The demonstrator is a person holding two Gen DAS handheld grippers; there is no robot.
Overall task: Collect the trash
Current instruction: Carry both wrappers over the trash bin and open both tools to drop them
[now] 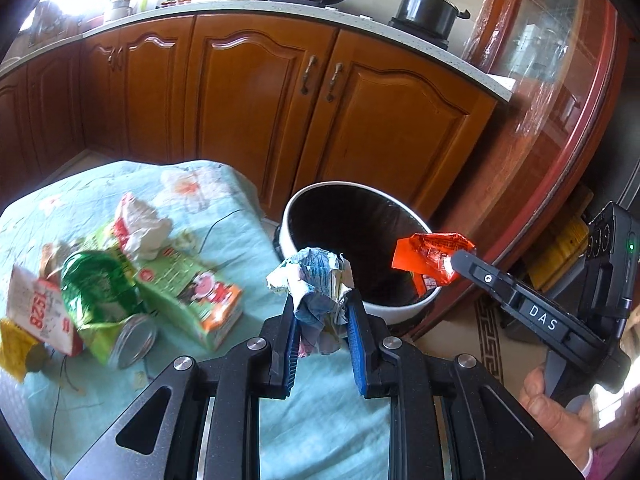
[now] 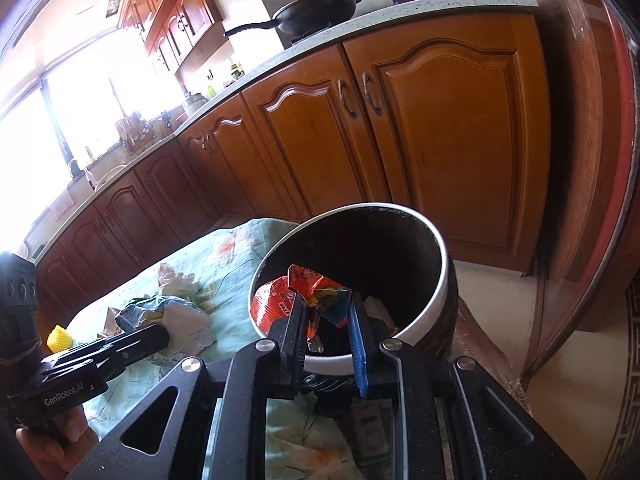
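Note:
My left gripper (image 1: 320,300) is shut on a crumpled blue-and-white wrapper (image 1: 316,284), held above the table edge just short of the trash bin (image 1: 396,308). The bin is round, with a white rim and a dark inside. My right gripper (image 2: 328,300) is shut on a crumpled orange-red wrapper (image 2: 280,300) and holds it over the open bin (image 2: 440,280). In the left wrist view the orange wrapper (image 1: 432,256) hangs above the bin's right side. In the right wrist view the left gripper (image 2: 156,334) with its blue-white wrapper (image 2: 144,312) sits to the left.
More trash lies on the light-blue flowered tablecloth (image 1: 224,216): a green carton (image 1: 192,292), a green foil can (image 1: 104,300), a white crumpled wrapper (image 1: 140,228) and a red-white packet (image 1: 36,312). Wooden cabinets (image 1: 248,92) stand behind, and a round glass table edge (image 1: 560,140) at right.

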